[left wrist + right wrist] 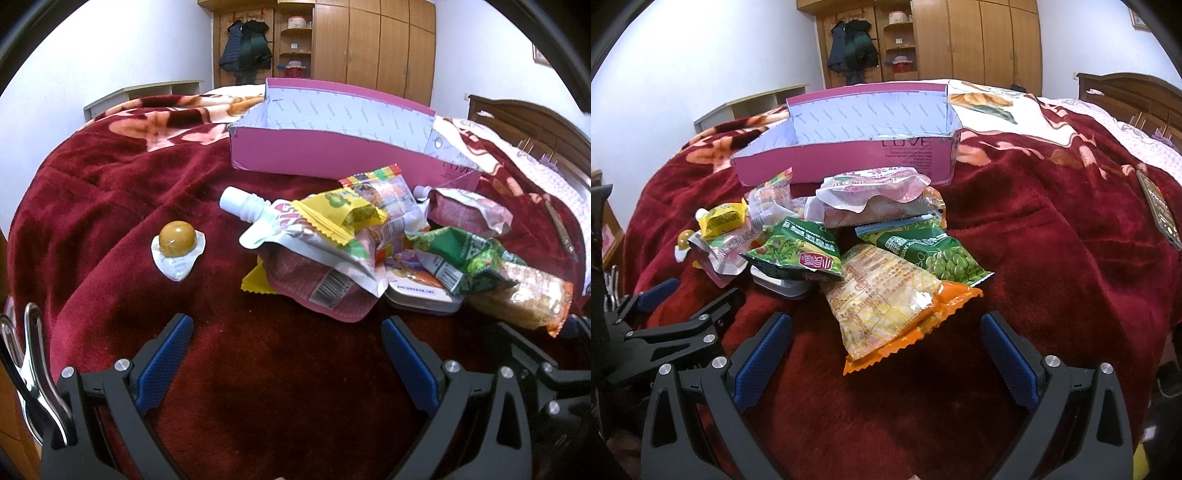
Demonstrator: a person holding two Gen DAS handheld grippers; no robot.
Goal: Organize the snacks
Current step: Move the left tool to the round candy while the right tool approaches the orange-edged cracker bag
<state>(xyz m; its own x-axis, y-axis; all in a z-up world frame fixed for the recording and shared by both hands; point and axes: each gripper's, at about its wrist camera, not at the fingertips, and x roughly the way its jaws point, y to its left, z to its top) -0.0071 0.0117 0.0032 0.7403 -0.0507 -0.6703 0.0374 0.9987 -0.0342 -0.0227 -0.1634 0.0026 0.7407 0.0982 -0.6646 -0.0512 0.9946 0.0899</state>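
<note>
- The left gripper [286, 334] is spread wide and holds nothing. Only red blanket [110, 192] lies between its blue fingers [166, 363].
- The right gripper [884, 334] is spread wide too, with nothing in it. The orange-edged snack bag [890, 314] lies just in front of it, with its bottom edge reaching in between the fingertips.
- The snacks sit in a messy heap in the middle of the bed, just in front of the pink box [849, 155]. The box is open on top, and its near wall touches the back of the heap.
- There is lots of bare blanket to the left of the heap and to the right of it.
- A round brown sweet in a clear cup [177, 240] sits alone on the blanket, a little apart from the heap, on its left.
- A pouch with a white cap [280, 229] lies at the left of the heap. A yellow packet [332, 218] lies over it.
- A green pea bag [934, 254] and another green bag [798, 253] lie on top of other things. A flat white thing [783, 286] peeks out from under them, but it is too hidden to name.
- The words on the bags are too blurry to read.
- In the right wrist view, the left gripper shows at the left edge, partly cut off.
- A dark flat thing [1160, 210] lies at the far right of the bed. I cannot tell what it is.
</note>
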